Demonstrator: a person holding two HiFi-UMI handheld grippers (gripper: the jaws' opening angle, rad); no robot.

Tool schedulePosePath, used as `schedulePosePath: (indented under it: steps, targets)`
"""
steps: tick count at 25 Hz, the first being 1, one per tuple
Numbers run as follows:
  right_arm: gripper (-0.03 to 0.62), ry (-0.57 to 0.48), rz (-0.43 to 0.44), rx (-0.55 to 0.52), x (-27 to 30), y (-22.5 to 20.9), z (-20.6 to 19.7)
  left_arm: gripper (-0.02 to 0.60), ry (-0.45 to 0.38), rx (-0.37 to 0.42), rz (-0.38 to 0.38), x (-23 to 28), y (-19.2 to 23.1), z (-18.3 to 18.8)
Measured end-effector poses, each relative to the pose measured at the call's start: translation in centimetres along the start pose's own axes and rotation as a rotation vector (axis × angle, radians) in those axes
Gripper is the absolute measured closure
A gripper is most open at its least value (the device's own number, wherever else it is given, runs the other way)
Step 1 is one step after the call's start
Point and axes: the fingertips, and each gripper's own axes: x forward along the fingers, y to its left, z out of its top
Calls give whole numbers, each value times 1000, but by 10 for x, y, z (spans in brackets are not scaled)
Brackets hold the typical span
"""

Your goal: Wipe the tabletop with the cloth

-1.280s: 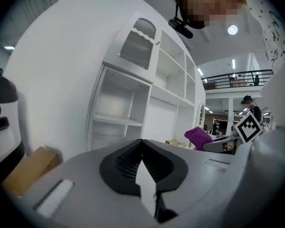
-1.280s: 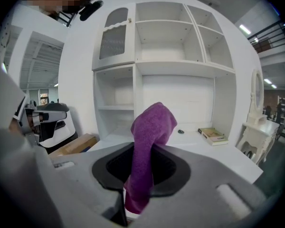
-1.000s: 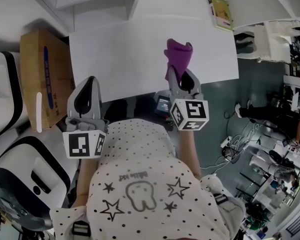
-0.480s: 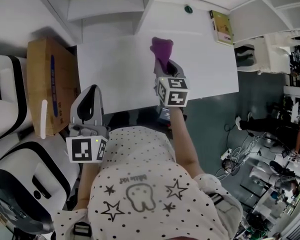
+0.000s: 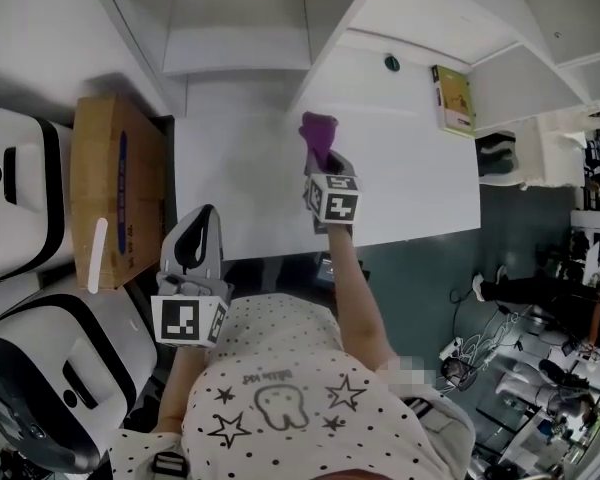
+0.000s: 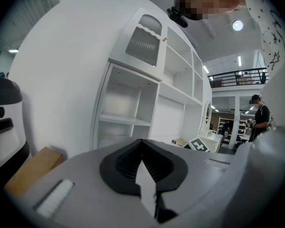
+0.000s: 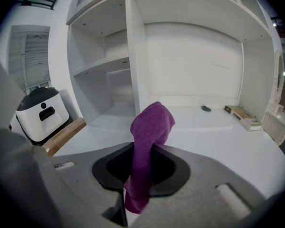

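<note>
Cloth (image 5: 318, 131) is clamped in right gripper (image 5: 323, 161), jaws closed on it, purple end sticking out past the tips. It is held over tabletop (image 5: 420, 188), left of centre toward the far edge; contact can't be told. Right arm is stretched forward. Left gripper (image 5: 202, 220) is closed with nothing held, positioned at the near-left corner.

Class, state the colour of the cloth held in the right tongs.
The cloth is purple, clearest in the right gripper view.
</note>
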Motion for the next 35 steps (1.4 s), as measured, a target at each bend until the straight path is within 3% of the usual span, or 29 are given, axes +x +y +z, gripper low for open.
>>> schedulePosePath:
  steps: [9, 22, 35]
  targets:
    - [520, 62, -6, -9, 35, -4, -11, 588, 19, -6, 1, 4, 2, -6]
    - [520, 196, -85, -23, 64, -23, -30, 587, 16, -7, 3, 5, 8, 0]
    - [523, 207, -102, -92, 78, -17, -35, 586, 23, -33, 23, -3, 14, -8]
